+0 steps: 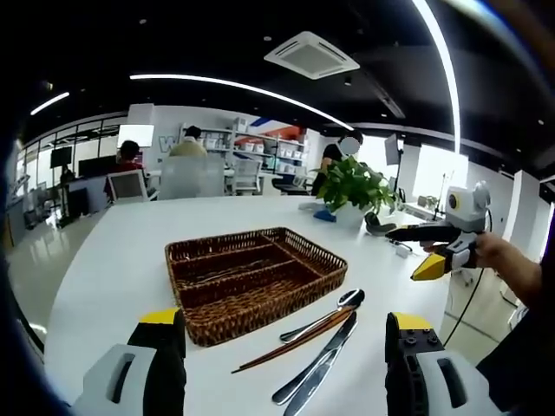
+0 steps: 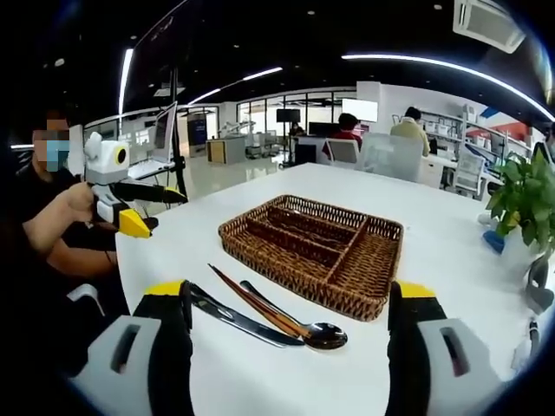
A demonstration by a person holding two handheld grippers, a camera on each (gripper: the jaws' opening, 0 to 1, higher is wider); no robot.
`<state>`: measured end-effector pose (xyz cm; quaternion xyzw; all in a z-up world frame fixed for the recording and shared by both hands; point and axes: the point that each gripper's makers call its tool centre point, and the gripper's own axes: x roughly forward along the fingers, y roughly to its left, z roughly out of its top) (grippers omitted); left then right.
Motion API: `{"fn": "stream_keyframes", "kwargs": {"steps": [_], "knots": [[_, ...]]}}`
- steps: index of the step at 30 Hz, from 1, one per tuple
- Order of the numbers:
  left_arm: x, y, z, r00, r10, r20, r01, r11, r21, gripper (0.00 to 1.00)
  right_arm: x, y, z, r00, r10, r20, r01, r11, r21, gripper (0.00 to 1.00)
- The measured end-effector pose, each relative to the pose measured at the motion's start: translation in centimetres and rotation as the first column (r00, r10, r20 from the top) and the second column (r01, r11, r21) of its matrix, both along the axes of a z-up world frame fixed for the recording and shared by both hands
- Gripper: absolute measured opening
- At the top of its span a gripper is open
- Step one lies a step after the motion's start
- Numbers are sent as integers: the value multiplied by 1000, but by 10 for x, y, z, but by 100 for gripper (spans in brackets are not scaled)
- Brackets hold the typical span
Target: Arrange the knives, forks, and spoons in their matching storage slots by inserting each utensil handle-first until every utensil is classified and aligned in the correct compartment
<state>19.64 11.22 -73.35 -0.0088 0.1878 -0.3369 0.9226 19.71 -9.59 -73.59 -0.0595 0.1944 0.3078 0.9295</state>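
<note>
A brown wicker basket (image 1: pixel 218 322) with several slots sits mid-table with nothing in it; in the right gripper view, the basket (image 2: pixel 286 274) lies just beyond the utensils. Beside it lie a spoon (image 1: pixel 328 314), a knife (image 1: pixel 317 367) and dark chopsticks (image 1: pixel 286 343). The same knife (image 2: pixel 236 320), spoon (image 2: pixel 303 330) and chopsticks (image 2: pixel 250 303) rest between my right jaws. My left gripper (image 1: pixel 284 324) hovers open over the utensils, holding nothing. My right gripper (image 2: pixel 290 293) is open too, and seen from the left view the right gripper (image 1: pixel 442 253) hangs off the table's right edge in a hand. The left gripper (image 2: pixel 121 208) hangs at the table's left.
A potted plant (image 1: pixel 351 186) stands on the white round table (image 1: pixel 113 260) behind the basket, and the plant (image 2: pixel 525 199) is at the far right in the other view. A small dark object (image 2: pixel 538 295) lies by it. People sit at desks in the background.
</note>
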Motion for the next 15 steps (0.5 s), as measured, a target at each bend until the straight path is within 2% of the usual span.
{"fn": "stream_keyframes", "kwargs": {"steps": [3, 15], "knots": [[-4, 0, -5, 1000, -10, -8, 10, 1000, 18, 100, 1, -6, -15, 999, -4, -37, 3, 1000, -29, 90], [-8, -2, -18, 1000, -12, -27, 13, 1000, 18, 100, 10, -22, -47, 993, -43, -108, 41, 999, -24, 71]]}}
